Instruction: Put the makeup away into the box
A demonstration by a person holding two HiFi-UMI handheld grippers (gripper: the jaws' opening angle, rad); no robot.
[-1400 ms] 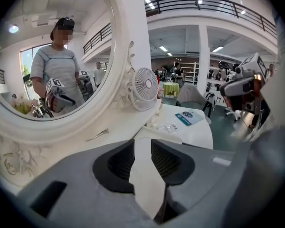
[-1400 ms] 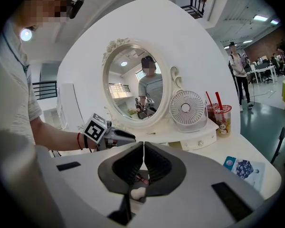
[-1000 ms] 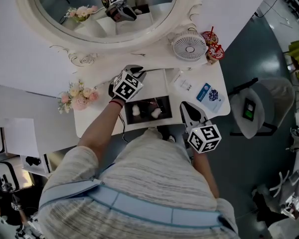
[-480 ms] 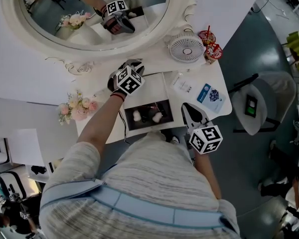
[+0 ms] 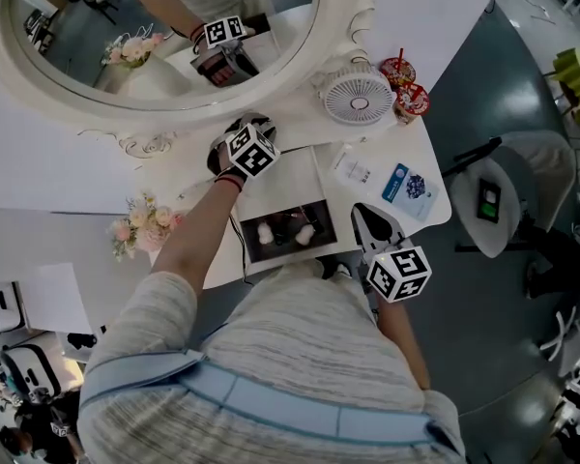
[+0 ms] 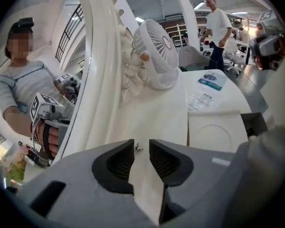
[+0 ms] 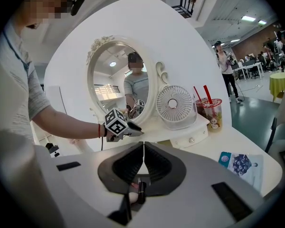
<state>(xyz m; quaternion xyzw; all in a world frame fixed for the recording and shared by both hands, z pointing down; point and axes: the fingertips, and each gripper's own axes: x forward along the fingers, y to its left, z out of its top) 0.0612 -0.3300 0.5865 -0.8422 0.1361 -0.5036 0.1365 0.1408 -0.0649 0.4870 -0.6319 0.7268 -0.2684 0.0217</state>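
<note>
Grey left gripper [image 6: 141, 142], half-open jaws just widening, empty, may skid off thin silvery clip [image 6: 138, 147]; right gripper [image 7: 143, 146] closed, empty.

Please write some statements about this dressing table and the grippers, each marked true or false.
1. A fan stands beside the mirror. True.
2. The right gripper has its jaws wide apart. False: they are together.
3. The left gripper holds a lipstick. False: its jaws have just been opening and stand apart, gripping nothing.
4. Two cups with straws stand next to the fan. True.
5. The flowers lie inside the box. False: they stand apart from it, to its left.
</note>
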